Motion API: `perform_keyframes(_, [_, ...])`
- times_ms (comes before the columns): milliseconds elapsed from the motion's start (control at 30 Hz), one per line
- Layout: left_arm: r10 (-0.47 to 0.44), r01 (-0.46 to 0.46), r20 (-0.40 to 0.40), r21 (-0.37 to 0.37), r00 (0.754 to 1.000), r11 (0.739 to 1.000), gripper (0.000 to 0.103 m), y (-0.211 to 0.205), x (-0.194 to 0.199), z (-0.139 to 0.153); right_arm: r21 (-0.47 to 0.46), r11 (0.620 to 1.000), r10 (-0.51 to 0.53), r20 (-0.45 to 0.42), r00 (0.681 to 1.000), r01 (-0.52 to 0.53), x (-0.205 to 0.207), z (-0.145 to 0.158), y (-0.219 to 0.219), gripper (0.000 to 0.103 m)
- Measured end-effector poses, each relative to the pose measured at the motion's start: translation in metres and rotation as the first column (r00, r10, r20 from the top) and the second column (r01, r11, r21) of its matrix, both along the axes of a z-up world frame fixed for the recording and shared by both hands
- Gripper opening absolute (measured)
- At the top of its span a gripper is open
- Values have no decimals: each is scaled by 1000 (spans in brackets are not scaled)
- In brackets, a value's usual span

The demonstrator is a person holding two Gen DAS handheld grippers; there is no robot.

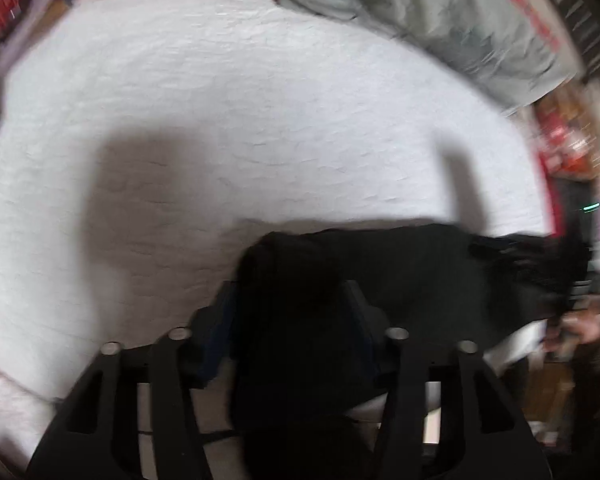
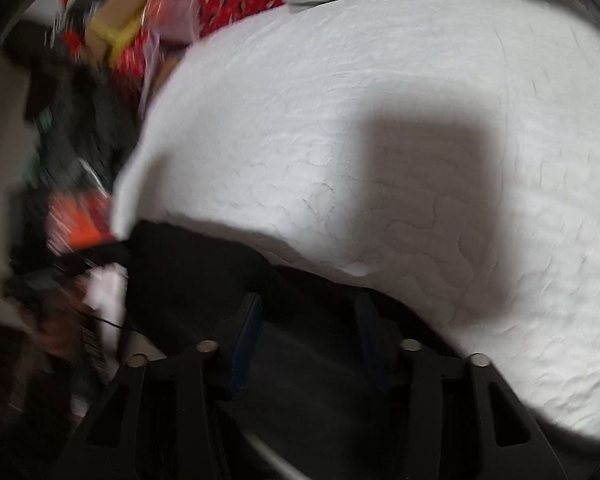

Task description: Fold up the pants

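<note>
Black pants are held up above a white quilted bed. In the left wrist view my left gripper is shut on bunched black cloth of the pants between its fingers. The cloth stretches right to my right gripper, which grips its other end at the frame's right edge. In the right wrist view my right gripper has black pants cloth draped between and over its fingers, above the white bed. Both views are motion-blurred.
A grey bag or cover lies at the bed's far side. Red patterned items and boxes pile beyond the bed's edge. Cluttered dark and orange things lie off the bed to the left in the right wrist view.
</note>
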State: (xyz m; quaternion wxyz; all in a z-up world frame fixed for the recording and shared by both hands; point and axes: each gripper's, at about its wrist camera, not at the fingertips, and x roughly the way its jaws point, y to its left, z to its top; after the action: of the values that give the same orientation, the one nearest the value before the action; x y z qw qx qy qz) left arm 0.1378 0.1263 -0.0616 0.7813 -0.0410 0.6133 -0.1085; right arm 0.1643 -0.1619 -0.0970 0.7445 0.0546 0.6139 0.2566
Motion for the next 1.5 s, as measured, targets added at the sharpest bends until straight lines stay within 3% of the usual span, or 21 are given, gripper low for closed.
perform_keyframes(33, [-13,13,-13,32,1000,999,25,-5,0,-5,-33,999,12,18,1000,-12,-2,0,2,17])
perform_keyframes(133, [7,-11,51,65,999,998,16,-11,0,10,-68,998,-2,57,998,6,-2,11,4,8])
perform_keyframes(200, [-1,-15,132,124,991,992,16,-17,2,19,-46,998,-35,108,994,40,-2,27,2,6])
perform_keyframes(267, [-3,-14,96,173,995,985,16,-20,11,4,-19,997,-68,143,987,72,2,38,-1,6])
perform_keyframes(333, [1,-18,83,203,997,979,16,-19,14,-6,-28,996,-85,115,990,89,8,27,-2,6])
perform_keyframes(467, [25,-36,81,137,996,990,19,-8,10,3,-81,992,-82,116,990,92,7,9,-3,8])
perform_keyframes(533, [49,-57,82,101,995,993,19,1,3,11,-65,992,-99,125,987,108,5,12,-6,15])
perform_keyframes(667, [141,-146,108,49,984,988,23,36,-11,28,35,984,-177,140,974,174,-5,36,-29,23])
perform_keyframes(700, [162,-164,98,13,982,986,23,45,-14,28,70,979,-199,140,970,191,-12,43,-38,28])
perform_keyframes(800, [190,-184,26,-143,981,972,39,59,-36,29,166,958,-256,119,959,236,-42,60,-68,36])
perform_keyframes(867, [186,-179,23,-185,982,966,41,57,-55,26,222,929,-324,102,940,296,-73,68,-101,37])
perform_keyframes(967, [189,-182,10,-223,982,958,45,50,-76,14,254,857,-478,67,876,448,-109,68,-159,40])
perform_keyframes(1000, [192,-188,-6,-240,981,953,47,48,-78,9,245,813,-556,51,830,529,-128,67,-193,41])
perform_keyframes(1067, [201,-207,-47,-250,978,946,49,43,-73,-6,190,759,-642,52,765,623,-155,63,-235,44])
perform_keyframes(1200, [221,-239,-96,-246,970,940,49,34,-55,-15,144,656,-747,-12,664,741,-194,39,-287,44])
perform_keyframes(1267, [236,-254,-104,-228,966,940,51,32,-49,-17,152,634,-763,-42,646,758,-198,27,-291,44])
perform_keyframes(1400, [313,-332,-121,-199,942,922,51,39,-45,-25,98,652,-754,-27,657,752,-189,8,-276,44])
perform_keyframes(1467, [350,-372,-135,-206,927,905,32,46,-48,-22,67,679,-732,-12,681,731,-181,2,-267,32])
perform_keyframes(1500, [355,-375,-128,-209,926,903,31,46,-51,-20,66,688,-723,-19,690,723,-179,1,-265,16])
